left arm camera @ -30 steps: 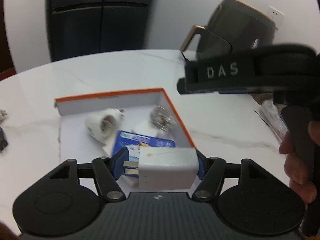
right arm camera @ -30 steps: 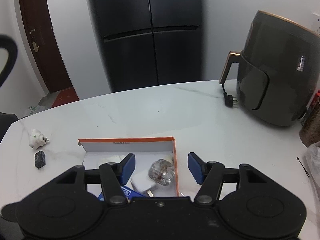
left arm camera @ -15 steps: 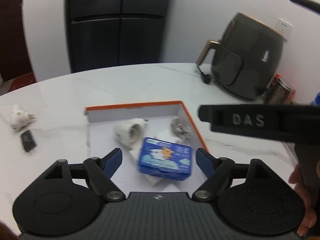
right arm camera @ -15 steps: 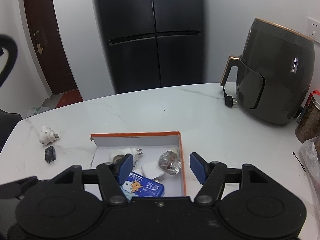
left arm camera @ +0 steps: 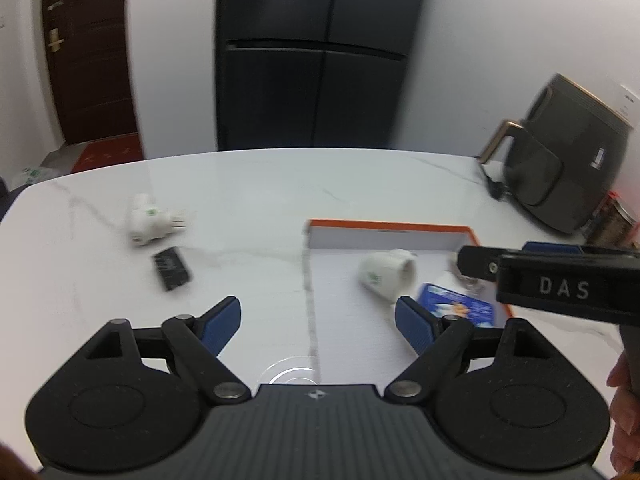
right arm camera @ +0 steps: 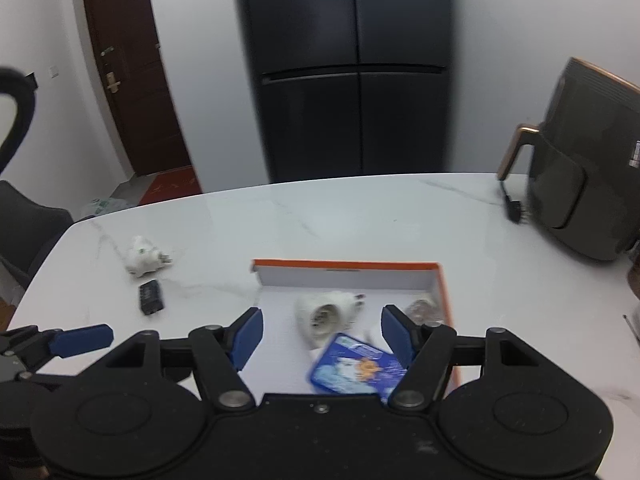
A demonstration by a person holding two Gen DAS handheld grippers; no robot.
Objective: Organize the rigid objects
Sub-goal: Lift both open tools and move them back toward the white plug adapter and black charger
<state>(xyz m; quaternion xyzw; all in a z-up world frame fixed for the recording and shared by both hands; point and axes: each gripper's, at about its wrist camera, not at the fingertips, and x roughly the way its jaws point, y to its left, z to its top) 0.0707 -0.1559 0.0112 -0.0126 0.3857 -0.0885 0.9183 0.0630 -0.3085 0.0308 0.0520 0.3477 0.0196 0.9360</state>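
An orange-rimmed white box (left arm camera: 384, 226) (right arm camera: 348, 266) lies on the white marble table. In it are a white socket adapter (left arm camera: 386, 274) (right arm camera: 324, 316), a blue tin (left arm camera: 456, 306) (right arm camera: 356, 368) and a clear round object (right arm camera: 420, 310). A white plug adapter (left arm camera: 150, 222) (right arm camera: 142, 258) and a small black block (left arm camera: 171, 267) (right arm camera: 151, 297) lie on the table left of the box. My left gripper (left arm camera: 318, 322) is open and empty, over the box's left edge. My right gripper (right arm camera: 322, 334) is open and empty, above the box.
A dark air fryer (left arm camera: 560, 168) (right arm camera: 588, 160) with its plug (right arm camera: 514, 210) stands at the table's right back. A jar (left arm camera: 614, 222) stands beside it. A black fridge (right arm camera: 348, 68) and a brown door (right arm camera: 132, 72) are behind the table.
My left gripper let go of the white charger and blue tin into the box, opened, and swung left. My right gripper pulled back a little.
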